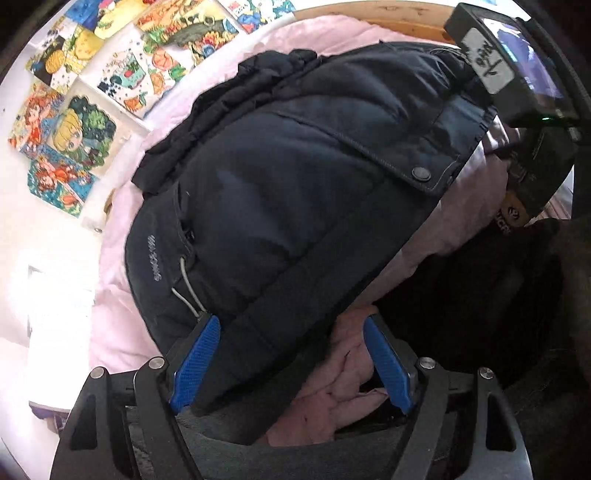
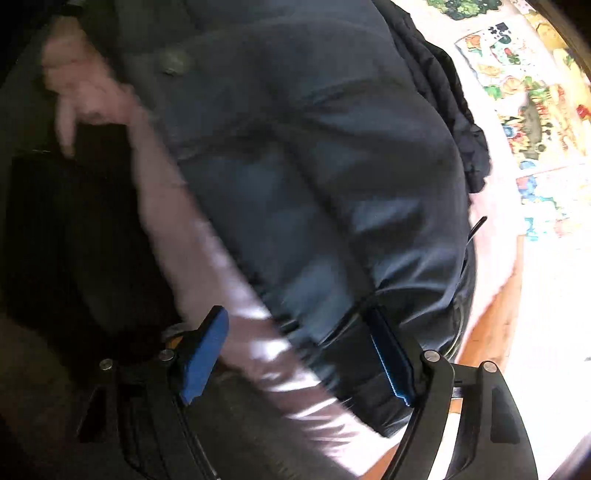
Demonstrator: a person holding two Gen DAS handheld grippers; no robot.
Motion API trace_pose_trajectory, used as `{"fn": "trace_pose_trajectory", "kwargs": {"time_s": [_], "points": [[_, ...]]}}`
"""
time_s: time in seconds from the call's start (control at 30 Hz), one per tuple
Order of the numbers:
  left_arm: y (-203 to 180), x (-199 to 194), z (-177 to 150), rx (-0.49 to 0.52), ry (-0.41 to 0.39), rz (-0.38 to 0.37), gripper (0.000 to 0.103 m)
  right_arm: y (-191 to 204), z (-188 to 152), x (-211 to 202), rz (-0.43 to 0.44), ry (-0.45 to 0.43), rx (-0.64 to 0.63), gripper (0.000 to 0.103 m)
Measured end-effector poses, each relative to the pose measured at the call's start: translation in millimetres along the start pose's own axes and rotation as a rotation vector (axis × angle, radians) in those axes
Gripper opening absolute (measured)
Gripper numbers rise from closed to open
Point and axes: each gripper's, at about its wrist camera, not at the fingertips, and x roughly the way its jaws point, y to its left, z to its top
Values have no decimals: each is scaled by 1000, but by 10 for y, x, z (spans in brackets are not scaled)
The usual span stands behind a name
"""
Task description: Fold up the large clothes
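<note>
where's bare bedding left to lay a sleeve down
Bare pink sheet runs between the jacket and the picture wall, and a strip beyond it by the wooden frame. The near edge is crowded: bunched pink cloth and both tools.

Right wrist view: motion blur smears the dark padded jacket (image 2: 314,166) and the pink bedding (image 2: 221,266), so seams and a round fastener read only as soft patches. The lower bodies of the right tongs (image 2: 297,354) are cut off by the bottom edge. Left wrist view: the jacket's hem passes out of sight between the left tongs (image 1: 291,362); small lettering (image 1: 154,264) on the jacket is too small to read. A labelled device (image 1: 495,70) hides the jacket's upper right corner.
</note>
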Motion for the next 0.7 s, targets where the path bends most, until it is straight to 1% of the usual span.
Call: {"fn": "trace_pose_trajectory", "kwargs": {"time_s": [0.03, 0.07, 0.1, 0.13, 0.17, 0.2, 0.3, 0.37, 0.43, 0.47, 0.5, 0.53, 0.57, 0.6, 0.63, 0.67, 0.7], "points": [[1, 15, -6, -6, 3, -2, 79, 11, 47, 19, -38, -5, -5, 74], [-4, 27, -14, -9, 5, -2, 79, 2, 67, 50, -80, -8, -6, 68], [-3, 41, -24, -9, 6, 1, 79, -6, 100, 36, -88, -19, 3, 48], [4, 54, -37, -8, 6, 7, 79, -38, 100, -51, -75, -68, 17, 35], [-7, 51, -41, -4, 3, 13, 79, -65, 102, -135, -73, -109, 34, 16], [-18, 50, -46, 0, -3, 18, 79, -140, 96, -258, -75, -146, 73, 14], [-46, 63, -30, -1, -6, 42, 79, -406, 44, -598, -39, -250, 181, 10], [-54, 91, 5, -11, -1, 85, 79, -586, 6, -800, -22, -311, 247, 10], [-50, 117, 46, -26, 0, 148, 79, -818, -34, -978, -14, -371, 315, 9], [-32, 129, 59, -38, 4, 180, 72, -881, -49, -1020, -16, -387, 331, 9], [-5, 129, 64, -54, 6, 208, 61, -958, -67, -1075, -23, -408, 351, 9], [36, 124, 62, -75, 7, 237, 30, -997, -94, -1102, -30, -420, 362, 9], [92, 112, 54, -99, 9, 258, 11, -1014, -123, -1149, -38, -437, 377, 9], [191, 61, 36, -148, -9, 245, 10, -1032, -139, -1170, -39, -450, 390, 9], [254, 12, 16, -181, -31, 234, 7, -1032, -157, -1184, -33, -462, 405, 9], [327, -66, -5, -214, -61, 233, 6, -972, -187, -1178, -33, -469, 413, 8], [389, -186, -33, -232, -105, 249, 5, -923, -216, -1171, -36, -471, 412, 7]]}}
